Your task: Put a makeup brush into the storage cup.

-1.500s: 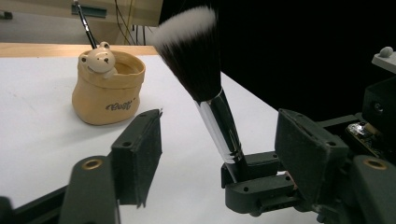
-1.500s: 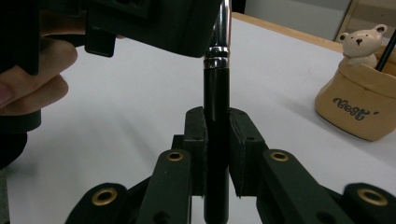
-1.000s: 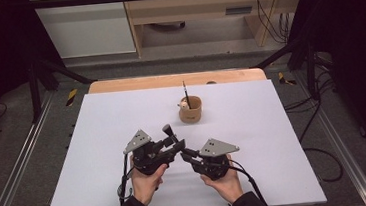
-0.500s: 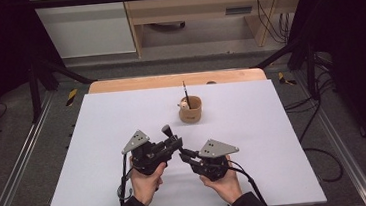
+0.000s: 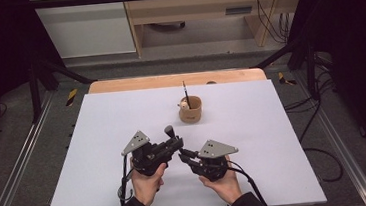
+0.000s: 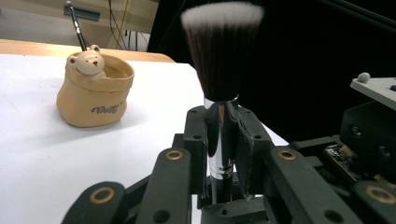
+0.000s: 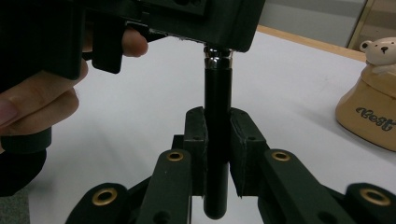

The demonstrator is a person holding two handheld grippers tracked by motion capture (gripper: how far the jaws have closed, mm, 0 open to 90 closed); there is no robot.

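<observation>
A makeup brush (image 6: 222,70) with a dark, white-tipped head, a silver ferrule and a black handle (image 7: 217,140) stands upright between both grippers. My left gripper (image 6: 222,140) is shut on the ferrule, and in the high view it (image 5: 175,146) sits at the table's near middle with the brush head (image 5: 169,131) above it. My right gripper (image 7: 217,135) is shut on the black handle just below, close against the left one (image 7: 177,18). In the high view the right gripper (image 5: 185,154) points left. A tan bear-faced pot (image 5: 190,110) holding a thin brush (image 5: 185,91) stands farther back.
The white table top (image 5: 97,120) spreads wide on all sides, with a wooden strip (image 5: 134,83) along its far edge. Black frame rails and cables lie on the floor around the table. A person's hand (image 7: 37,107) holds the left gripper.
The right gripper's tips have edged a little to the left toward the left gripper. The brush stays upright between the two grippers.
</observation>
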